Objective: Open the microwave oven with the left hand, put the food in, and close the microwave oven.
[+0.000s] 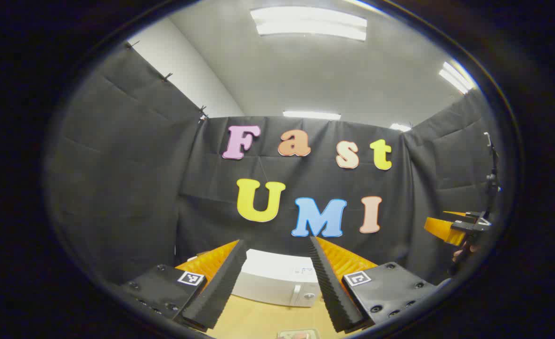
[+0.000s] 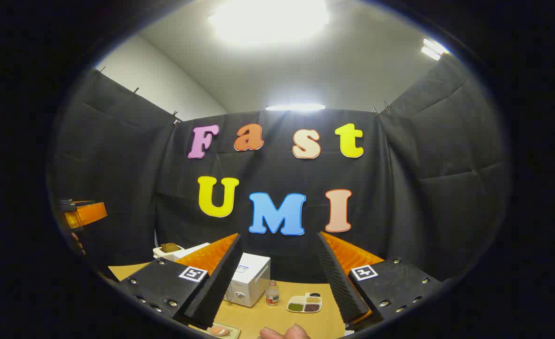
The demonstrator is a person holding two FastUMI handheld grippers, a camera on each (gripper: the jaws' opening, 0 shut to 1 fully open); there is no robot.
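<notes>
While my left gripper (image 1: 277, 282) hangs wide and empty above the shut microwave (image 1: 277, 282) ahead, I risk missing its handle; food plate (image 2: 220, 330), probably, sits below right gripper (image 2: 277, 282), also wide.

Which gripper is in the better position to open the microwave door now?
Left, likely. The microwave sits straight ahead between the left gripper's open fingers. From the right gripper it lies off to the side.

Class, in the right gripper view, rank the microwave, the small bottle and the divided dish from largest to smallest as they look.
1. microwave
2. divided dish
3. small bottle

Dish and bottle look close in size; the dish is wider, the bottle taller.
</notes>
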